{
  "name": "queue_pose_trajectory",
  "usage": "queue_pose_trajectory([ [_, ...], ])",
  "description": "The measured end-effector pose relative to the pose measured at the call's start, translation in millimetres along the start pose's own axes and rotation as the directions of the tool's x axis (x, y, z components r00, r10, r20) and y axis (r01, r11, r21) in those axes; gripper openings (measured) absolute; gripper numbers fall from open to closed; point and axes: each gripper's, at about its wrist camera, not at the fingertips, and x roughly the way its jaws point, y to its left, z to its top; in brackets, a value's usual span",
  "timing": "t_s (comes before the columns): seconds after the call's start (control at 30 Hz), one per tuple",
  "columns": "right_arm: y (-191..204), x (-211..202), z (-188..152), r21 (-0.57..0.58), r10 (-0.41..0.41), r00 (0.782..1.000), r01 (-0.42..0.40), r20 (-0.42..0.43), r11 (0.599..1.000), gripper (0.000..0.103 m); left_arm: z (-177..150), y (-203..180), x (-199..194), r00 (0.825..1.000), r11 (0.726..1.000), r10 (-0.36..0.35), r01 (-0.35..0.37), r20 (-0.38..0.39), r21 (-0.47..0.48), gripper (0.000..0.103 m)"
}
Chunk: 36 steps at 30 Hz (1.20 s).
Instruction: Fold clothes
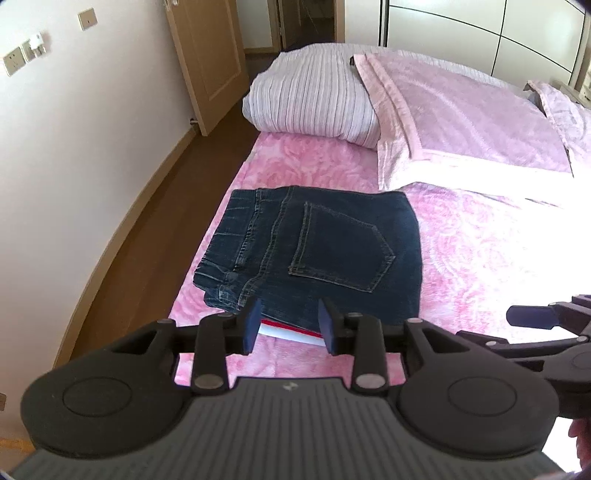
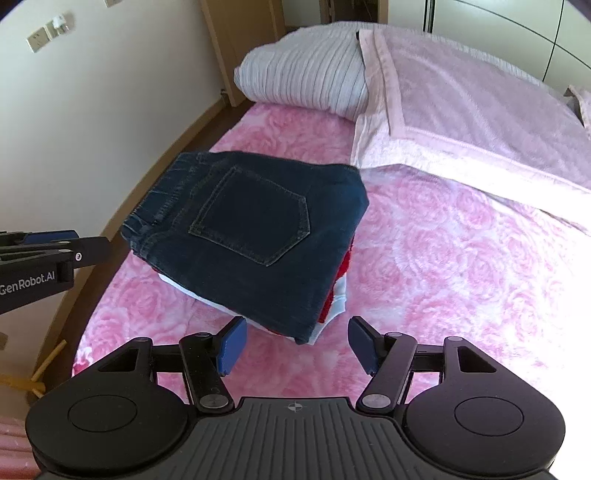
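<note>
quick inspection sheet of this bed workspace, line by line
surface: bed with pink rose-patterned blanket, mostly bare near the cameras
job's things: folded dark jeans, back pocket up, stacked on a folded red and white garment that peeks out underneath
clutter: striped folded duvet and a pink blanket at the far end of the bed
grippers: left claw open, at the stack's near edge, holding nothing; right claw open, just short of the stack, empty
cables: nothing seen
surroundings: wall with sockets, wooden door, wood floor, wardrobe doors
</note>
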Motion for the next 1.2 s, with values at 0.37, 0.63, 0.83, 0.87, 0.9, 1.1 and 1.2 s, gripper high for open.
queue_pose_trajectory([
  [0.37,-12,-47,-35,-0.074,0.055,0.998,-0.053,0.037,0.996,0.064,-27,-31,-51,0.998,0.998,0.057,-0.056,0.031,-0.032,0.034],
  [0.63,-15,-73,-65,-0.119,0.076,0.997,-0.072,0.035,0.990,0.064,-60,-34,-86,0.994,0.991,0.093,-0.088,0.048,-0.100,0.040],
  [0.83,-4,-91,-80,-0.157,0.065,0.996,-0.054,0.061,0.986,0.064,-73,-21,-104,0.992,0.991,0.084,-0.074,0.090,-0.115,0.045],
  [0.87,-2,-94,-81,-0.149,0.055,0.996,-0.044,0.071,0.988,0.064,-71,-18,-106,0.992,0.993,0.077,-0.067,0.098,-0.102,0.046],
  [0.9,-1,-96,-81,-0.135,0.046,0.996,-0.035,0.080,0.990,0.064,-68,-15,-107,0.992,0.994,0.069,-0.060,0.107,-0.088,0.048],
  [1.1,21,-86,-81,-0.006,0.011,0.997,-0.011,0.078,1.000,0.064,-67,10,-108,0.992,0.999,0.033,-0.031,0.121,-0.019,0.065],
  [1.2,41,-76,-86,0.043,0.010,0.997,-0.013,0.070,0.999,0.064,-72,24,-106,0.992,1.000,0.027,-0.027,0.122,0.003,0.066],
])
